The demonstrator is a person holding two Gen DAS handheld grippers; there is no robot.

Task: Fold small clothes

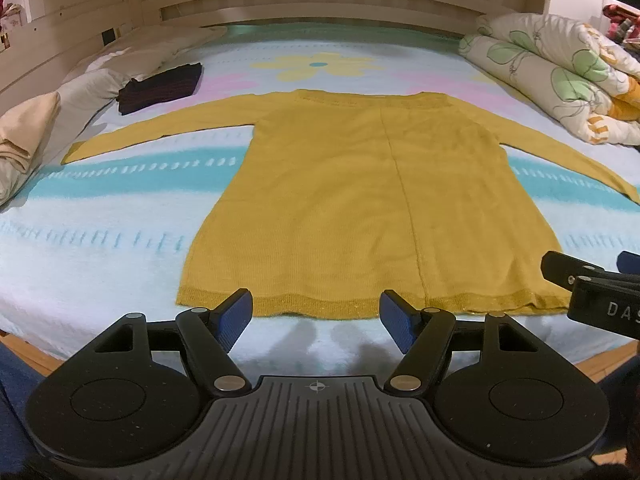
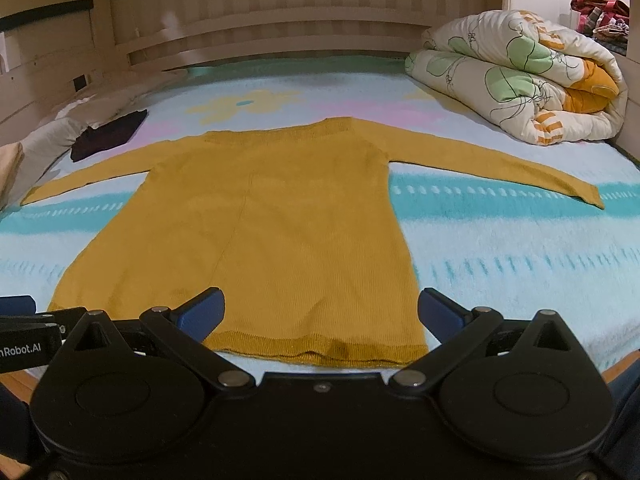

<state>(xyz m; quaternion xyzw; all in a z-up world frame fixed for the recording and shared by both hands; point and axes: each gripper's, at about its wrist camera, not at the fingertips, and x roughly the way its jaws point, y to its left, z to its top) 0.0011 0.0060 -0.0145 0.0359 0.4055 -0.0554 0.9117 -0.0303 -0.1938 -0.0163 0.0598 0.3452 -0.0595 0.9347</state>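
A mustard-yellow long-sleeved sweater (image 1: 360, 200) lies flat on the bed, hem toward me, both sleeves spread out sideways. It also shows in the right wrist view (image 2: 272, 232). My left gripper (image 1: 316, 320) is open and empty, just short of the hem near its left half. My right gripper (image 2: 320, 316) is open and empty, over the hem's right part. The right gripper's side shows at the right edge of the left wrist view (image 1: 592, 292).
The bed sheet (image 1: 100, 240) is light blue with teal stripes and a flower print. A folded dark garment (image 1: 160, 88) lies at the far left beside pillows (image 1: 24, 140). A rolled floral duvet (image 2: 520, 80) sits at the far right. A wooden headboard (image 1: 320, 4) runs behind.
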